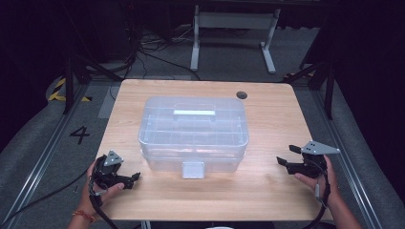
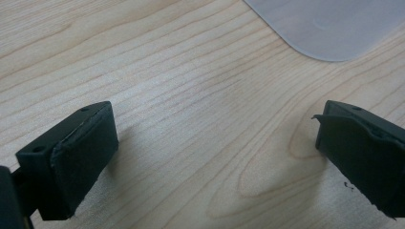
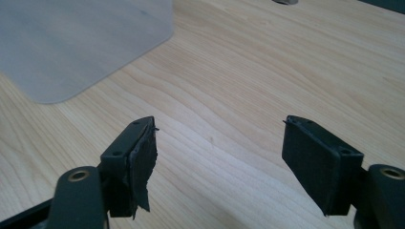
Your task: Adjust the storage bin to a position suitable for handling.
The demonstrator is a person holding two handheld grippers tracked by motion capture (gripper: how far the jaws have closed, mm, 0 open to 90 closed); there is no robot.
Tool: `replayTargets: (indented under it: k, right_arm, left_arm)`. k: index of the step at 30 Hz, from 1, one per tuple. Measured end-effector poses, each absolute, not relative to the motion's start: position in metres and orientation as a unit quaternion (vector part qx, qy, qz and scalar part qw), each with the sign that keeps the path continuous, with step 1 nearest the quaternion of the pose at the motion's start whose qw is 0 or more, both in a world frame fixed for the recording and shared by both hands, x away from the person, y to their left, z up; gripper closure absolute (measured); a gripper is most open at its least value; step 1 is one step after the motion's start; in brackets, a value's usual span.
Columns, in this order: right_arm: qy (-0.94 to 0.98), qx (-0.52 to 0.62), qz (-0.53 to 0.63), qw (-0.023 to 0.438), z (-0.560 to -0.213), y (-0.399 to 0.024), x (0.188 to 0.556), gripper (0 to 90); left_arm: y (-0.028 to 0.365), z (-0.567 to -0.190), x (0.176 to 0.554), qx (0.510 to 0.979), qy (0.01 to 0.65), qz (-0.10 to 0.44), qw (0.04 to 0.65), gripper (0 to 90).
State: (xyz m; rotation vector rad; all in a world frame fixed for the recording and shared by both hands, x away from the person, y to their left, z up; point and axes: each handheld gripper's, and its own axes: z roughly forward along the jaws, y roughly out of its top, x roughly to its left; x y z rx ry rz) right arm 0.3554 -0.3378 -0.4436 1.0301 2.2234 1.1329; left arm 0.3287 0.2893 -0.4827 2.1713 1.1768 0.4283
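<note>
The clear storage box [image 1: 193, 135] sat between the left gripper [image 1: 134, 179] and right gripper [image 1: 285, 156]; both stood wide open, empty.

- Beyond our two grippers the light wooden table [image 1: 267, 114] runs on, a small dark round grommet [image 1: 242, 95] at its far edge, ahead of our right gripper
- Past the table we see the white legs of a desk frame [image 1: 233, 28] on grey carpet [image 1: 296, 47], with black cables [image 1: 148, 47] trailing ahead of our left gripper
- Out left of our left gripper we see a painted "4" [image 1: 79, 135], yellow-black tape [image 1: 58, 90] and a metal floor rail [image 1: 38, 162]
- The surrounding room is dark
</note>
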Motion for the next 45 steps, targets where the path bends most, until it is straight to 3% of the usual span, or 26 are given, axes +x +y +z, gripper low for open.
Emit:
replayTargets:
  k: [23, 45]
  right_arm:
    - [0.788, 0.324, 0.457, 0.255, -0.376, -0.318, 0.371, 31.1]
    - [0.789, 0.278, 0.476, 0.270, -0.339, -0.284, 0.380, 32.3]
  left_arm:
    - [0.290, -0.482, 0.327, 0.817, 0.454, 0.165, 0.315, 3.8]
    - [0.290, -0.482, 0.326, 0.818, 0.453, 0.167, 0.313, 3.8]
